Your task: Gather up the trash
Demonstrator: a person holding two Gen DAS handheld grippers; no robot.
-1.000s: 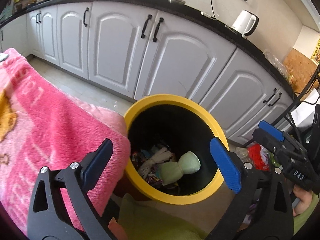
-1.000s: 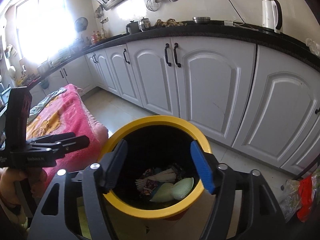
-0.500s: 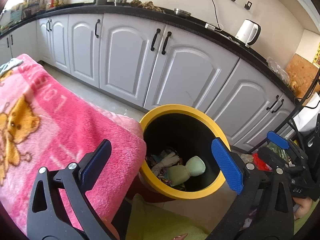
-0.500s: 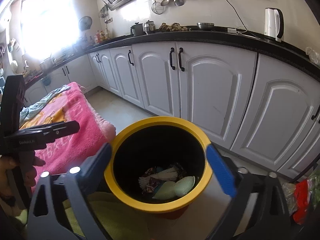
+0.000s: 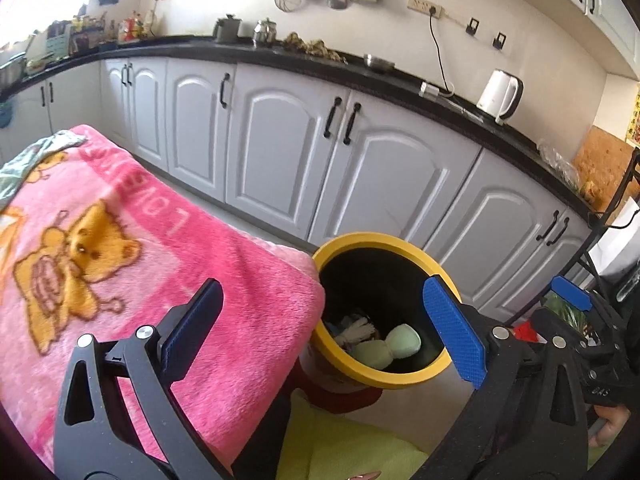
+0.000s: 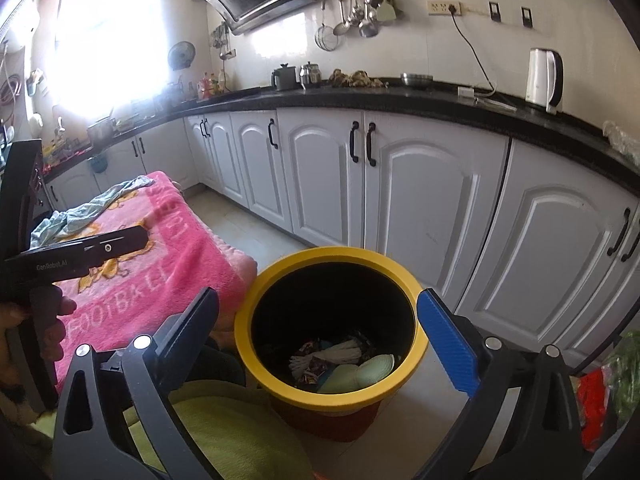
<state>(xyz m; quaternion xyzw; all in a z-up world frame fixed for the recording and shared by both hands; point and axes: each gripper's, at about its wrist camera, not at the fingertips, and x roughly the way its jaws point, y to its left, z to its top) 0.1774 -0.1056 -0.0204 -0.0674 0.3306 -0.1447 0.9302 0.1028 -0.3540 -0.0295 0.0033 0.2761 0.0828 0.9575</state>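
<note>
A black bin with a yellow rim (image 5: pixel 380 240) (image 6: pixel 332 254) stands on the floor beside a pink blanket. Inside lie a pale green wad (image 5: pixel 404 342) (image 6: pixel 360 372), a white stringy bundle (image 5: pixel 356 328) (image 6: pixel 340 354) and colourful wrappers. My left gripper (image 5: pixel 322 320) hovers above the blanket's corner and the bin's near left side, wide open and empty. My right gripper (image 6: pixel 320 320) is above the bin's near side, its jaws spread wide with nothing between them. Each gripper also shows in the other's view: the right gripper (image 5: pixel 576 300) at the right edge, the left gripper (image 6: pixel 100 248) held in a hand.
The pink bear-print blanket (image 5: pixel 120 260) (image 6: pixel 168 264) covers a raised surface left of the bin. White cabinets (image 6: pixel 420 200) under a black counter with a kettle (image 6: pixel 544 76) run behind. Yellow-green cloth (image 6: pixel 224 432) lies below the grippers. Red and green bags (image 6: pixel 600 396) sit on the floor at the right.
Both grippers have drawn back and risen from the bin, so it looks smaller and lower. The right jaws have spread wider. The trash in the bin has not moved.
</note>
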